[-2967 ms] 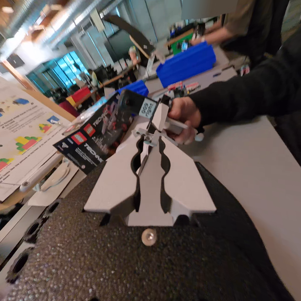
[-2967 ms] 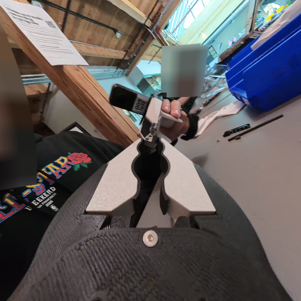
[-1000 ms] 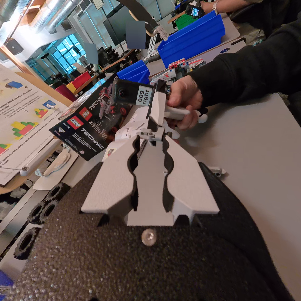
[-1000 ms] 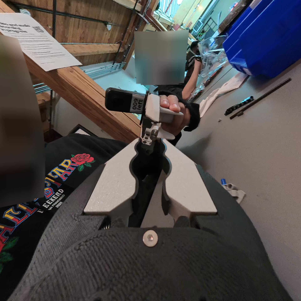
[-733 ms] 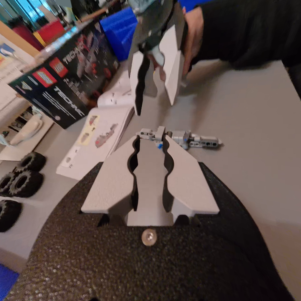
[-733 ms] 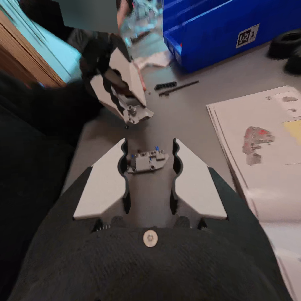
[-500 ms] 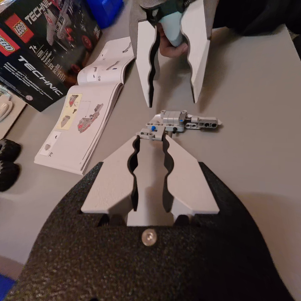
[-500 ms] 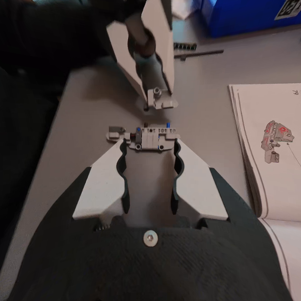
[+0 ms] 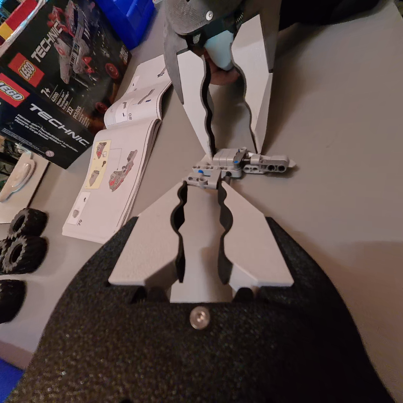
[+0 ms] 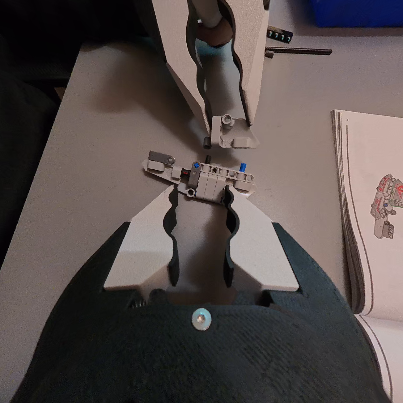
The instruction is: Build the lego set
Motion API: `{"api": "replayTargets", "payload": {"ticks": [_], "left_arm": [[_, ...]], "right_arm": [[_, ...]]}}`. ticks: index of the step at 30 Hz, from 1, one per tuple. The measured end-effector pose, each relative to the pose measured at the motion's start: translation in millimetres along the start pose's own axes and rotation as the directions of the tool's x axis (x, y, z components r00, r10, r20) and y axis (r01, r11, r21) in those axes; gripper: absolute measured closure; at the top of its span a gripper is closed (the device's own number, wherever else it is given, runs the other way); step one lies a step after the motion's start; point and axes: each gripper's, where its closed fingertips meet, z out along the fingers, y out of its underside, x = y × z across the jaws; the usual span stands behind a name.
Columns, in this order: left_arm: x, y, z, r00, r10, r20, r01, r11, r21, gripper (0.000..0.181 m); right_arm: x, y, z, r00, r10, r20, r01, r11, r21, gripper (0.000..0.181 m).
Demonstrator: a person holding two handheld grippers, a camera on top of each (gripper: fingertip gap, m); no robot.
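On the grey tabletop [image 10: 305, 91], the long grey lego assembly with blue pins [image 10: 202, 176] sits clamped by the right gripper [image 10: 199, 189], while the left gripper [image 9: 201, 183] pinches a small grey angled lego panel [image 10: 233, 135] just beside it.

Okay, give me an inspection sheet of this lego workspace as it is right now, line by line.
Surface: grey table, mostly bare.
Job's things: grey assembly lying on the table; small grey piece; open instruction booklet; set box.
Clutter: black tyres; thin black rod; blue bin.
Grippers: left gripper clamps the small piece; right gripper straddles the assembly, grip unclear.
Cables: nothing seen.
Surroundings: dark, nothing clear.
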Motion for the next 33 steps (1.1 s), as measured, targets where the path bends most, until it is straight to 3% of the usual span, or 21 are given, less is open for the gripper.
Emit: {"api": "replayTargets", "payload": {"ticks": [10, 13, 15, 17, 20, 22, 26, 28, 33], "left_arm": [[1.5, -22.5, -10.0, 0.998, -0.055, -0.031, 0.059, 0.987, 0.147, 0.156], [1.2, -36.2, -17.6, 0.998, -0.052, -0.036, 0.058, 0.972, 0.230, 0.156], [-0.4, -47.8, -22.5, 0.999, -0.028, -0.022, 0.033, 0.959, 0.282, 0.156], [-0.9, -60.6, -26.4, 1.000, 0.005, -0.008, -0.002, 0.946, 0.323, 0.156], [-2.8, -75.5, -31.5, 0.999, 0.048, 0.016, -0.050, 0.933, 0.357, 0.156], [-5.9, -81.5, -33.1, 0.997, 0.066, 0.042, -0.077, 0.928, 0.365, 0.156], [-5.6, -88.8, -31.8, 0.990, 0.122, 0.071, -0.139, 0.924, 0.355, 0.156], [-5.0, -89.6, -29.7, 0.986, 0.148, 0.083, -0.167, 0.927, 0.337, 0.156], [-6.8, -92.2, -28.2, 0.983, 0.154, 0.096, -0.177, 0.932, 0.317, 0.156]], "right_arm": [[-1.9, 0.8, -1.0, 1.000, -0.009, 0.019, 0.009, 1.000, 0.002, 0.136], [-1.1, -17.6, -14.8, 0.998, 0.032, 0.053, -0.038, 0.991, 0.130, 0.128], [3.5, -40.2, -28.7, 0.985, 0.134, 0.112, -0.161, 0.943, 0.290, 0.138], [0.3, -66.0, -44.4, 0.941, 0.213, 0.261, -0.313, 0.840, 0.442, 0.145], [7.1, -81.7, -55.7, 0.868, 0.292, 0.401, -0.478, 0.707, 0.520, 0.171], [7.9, -88.0, -62.7, 0.826, 0.301, 0.476, -0.544, 0.642, 0.540, 0.169], [4.0, -88.2, -57.9, 0.781, 0.326, 0.532, -0.601, 0.622, 0.501, 0.148], [4.8, -88.7, -57.7, 0.772, 0.336, 0.540, -0.616, 0.609, 0.500, 0.146], [4.7, -97.1, -69.9, 0.763, 0.291, 0.577, -0.628, 0.547, 0.554, 0.173]]}}
